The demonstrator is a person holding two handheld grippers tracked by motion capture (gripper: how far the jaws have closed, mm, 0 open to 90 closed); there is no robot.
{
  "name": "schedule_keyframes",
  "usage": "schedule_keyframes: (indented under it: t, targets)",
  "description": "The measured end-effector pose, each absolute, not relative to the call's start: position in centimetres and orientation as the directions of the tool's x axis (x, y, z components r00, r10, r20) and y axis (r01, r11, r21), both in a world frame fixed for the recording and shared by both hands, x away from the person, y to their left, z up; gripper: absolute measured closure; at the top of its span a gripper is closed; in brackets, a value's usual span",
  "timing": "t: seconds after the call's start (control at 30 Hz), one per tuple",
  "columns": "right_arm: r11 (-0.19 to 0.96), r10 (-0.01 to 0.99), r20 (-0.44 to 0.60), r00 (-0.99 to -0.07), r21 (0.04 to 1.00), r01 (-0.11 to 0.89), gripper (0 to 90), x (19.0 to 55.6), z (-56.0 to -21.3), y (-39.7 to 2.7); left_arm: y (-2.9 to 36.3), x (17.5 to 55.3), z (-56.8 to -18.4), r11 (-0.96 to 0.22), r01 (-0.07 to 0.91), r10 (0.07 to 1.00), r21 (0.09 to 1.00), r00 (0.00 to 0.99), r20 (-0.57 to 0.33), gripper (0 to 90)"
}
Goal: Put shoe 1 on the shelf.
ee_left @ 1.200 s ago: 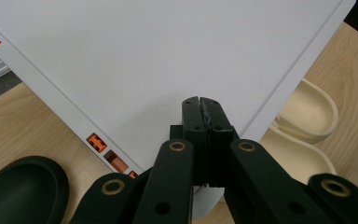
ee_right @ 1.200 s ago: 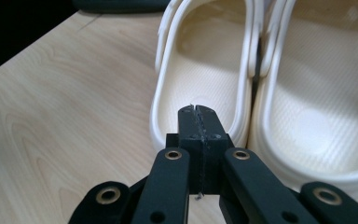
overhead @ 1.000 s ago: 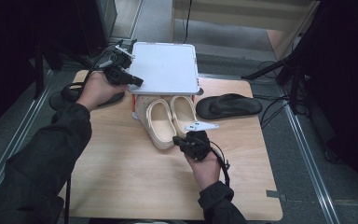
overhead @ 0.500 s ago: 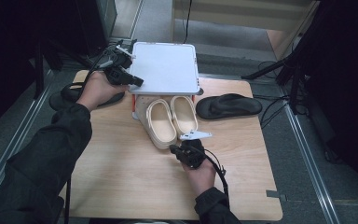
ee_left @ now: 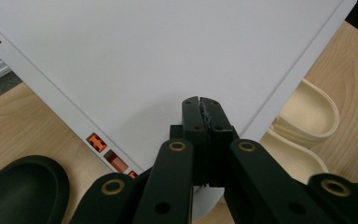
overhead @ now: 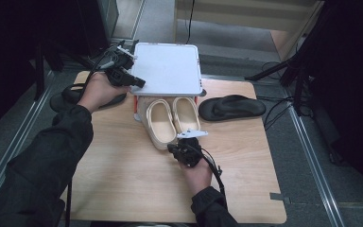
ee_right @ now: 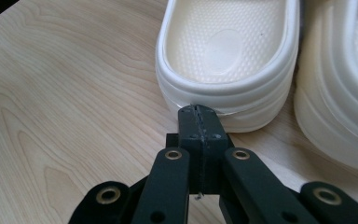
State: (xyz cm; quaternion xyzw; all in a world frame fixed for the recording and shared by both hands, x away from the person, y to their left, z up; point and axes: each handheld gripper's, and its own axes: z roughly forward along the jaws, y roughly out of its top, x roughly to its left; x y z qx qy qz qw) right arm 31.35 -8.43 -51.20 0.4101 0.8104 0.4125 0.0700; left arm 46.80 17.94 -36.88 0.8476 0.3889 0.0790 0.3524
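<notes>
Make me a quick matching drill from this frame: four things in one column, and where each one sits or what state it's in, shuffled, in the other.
Things:
1. white board
2. cream slippers
3. black sandal
4. right gripper

Places or states:
A. alone toward the table's right edge
B. jaws shut, tips at the heel of the left cream slipper
C. at the far edge, raised above the tabletop, with the left gripper at its near-left corner
D. side by side mid-table, toes under the board

Pairs: 1-C, 2-D, 3-A, 4-B
</notes>
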Motion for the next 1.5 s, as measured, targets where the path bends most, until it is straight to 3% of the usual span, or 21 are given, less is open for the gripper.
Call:
schedule_keyframes:
  t: [0.8, 1.5]
  targets:
    - [0.284, 0.755, 0.222, -0.617, 0.737, 0.613, 90.0, 34.9, -51.0, -2.4, 18.0, 46.8, -36.9, -0.449, 0.605, 0.716, 0.658, 0.684, -0.140, 90.0]
    - [0.230, 0.800, 0.220, -0.557, 0.746, 0.625, 90.0, 39.0, -50.9, -0.7, 17.9, 46.8, -36.8, -0.461, 0.600, 0.716, 0.654, 0.687, -0.125, 90.0]
